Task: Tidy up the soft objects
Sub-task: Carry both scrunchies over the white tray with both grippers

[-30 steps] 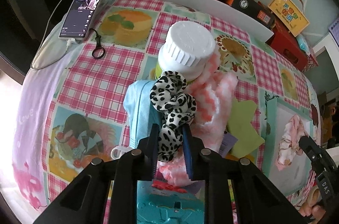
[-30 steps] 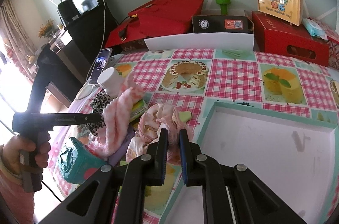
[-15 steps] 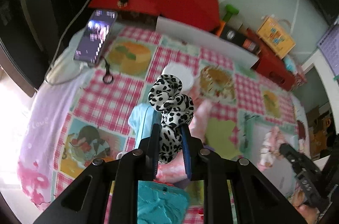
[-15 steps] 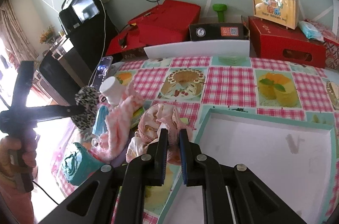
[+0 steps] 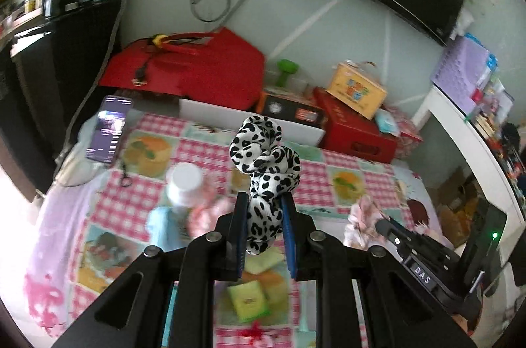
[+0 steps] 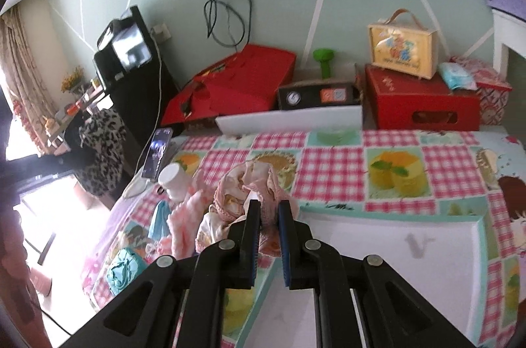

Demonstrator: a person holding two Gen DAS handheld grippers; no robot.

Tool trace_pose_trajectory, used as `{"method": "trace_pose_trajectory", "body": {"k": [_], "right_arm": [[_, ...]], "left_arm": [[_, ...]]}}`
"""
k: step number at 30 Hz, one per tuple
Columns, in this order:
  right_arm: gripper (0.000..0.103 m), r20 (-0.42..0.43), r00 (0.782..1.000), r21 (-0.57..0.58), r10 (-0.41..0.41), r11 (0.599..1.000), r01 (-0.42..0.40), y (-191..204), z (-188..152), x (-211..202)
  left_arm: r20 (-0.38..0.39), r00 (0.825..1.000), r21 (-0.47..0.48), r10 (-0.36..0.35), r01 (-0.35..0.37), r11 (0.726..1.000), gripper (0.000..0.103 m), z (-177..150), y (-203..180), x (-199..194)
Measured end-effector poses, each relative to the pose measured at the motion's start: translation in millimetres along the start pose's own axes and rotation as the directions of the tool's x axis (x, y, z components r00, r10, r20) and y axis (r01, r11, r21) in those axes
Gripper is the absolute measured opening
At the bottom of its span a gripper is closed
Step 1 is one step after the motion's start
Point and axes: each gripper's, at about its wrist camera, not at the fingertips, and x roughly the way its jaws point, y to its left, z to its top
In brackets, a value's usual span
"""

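The left tongs (image 5: 262, 231) are squeezed tight on the spotty black-and-white hair scrunchie (image 5: 265, 170), in the lower middle of the left view. A second ago the scrunchie sat low in the pile, next to the white bottle (image 5: 183, 182). Now it is up in the air, and the bottle and the fluffy pink cloth (image 5: 205, 213) look small and blurry down below it, left of the middle. So the scrunchie is picked out of the heap and is probably ready to be carried to its new spot. In the right view, the right tongs (image 6: 267, 234) are pressed nearly together on the frilly pink cloth (image 6: 245, 186), which bunches up just above their tips in the middle of the frame. That cloth has lifted a bit too, and its lower part still hangs down to the desk (image 6: 332, 157). Just to the right of these tongs lies the big white tray (image 6: 378, 236) with a green rim, and it may be where the soft things go. Farther off, at the left edge of the right view, the scrunchie shows again, held high beside the desk. Past the checked cover, at the back, stand red boxes (image 6: 417, 104) against the wall.
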Motion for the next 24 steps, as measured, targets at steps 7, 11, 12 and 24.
{"method": "trace_pose_trajectory", "body": {"k": [7,11,12,24], "right_arm": [[0.012,0.050,0.993,0.046,-0.103,0.994,0.100,-34,6,-27],[0.012,0.056,0.988,0.121,-0.144,0.983,0.136,-65,5,-38],[0.012,0.055,0.986,0.139,-0.159,0.979,0.150,-73,5,-41],[0.012,0.035,0.945,0.293,-0.325,0.907,0.301,-147,-10,-68]], "left_arm": [[-0.058,0.997,0.046,-0.055,0.058,0.997,0.020,-13,-47,26],[-0.091,0.993,0.069,-0.078,0.084,0.994,0.020,-23,-70,42],[-0.099,0.992,0.072,-0.083,0.091,0.993,0.020,-26,-74,47],[-0.176,0.975,0.098,-0.134,0.153,0.983,0.020,-50,-128,100]]}}
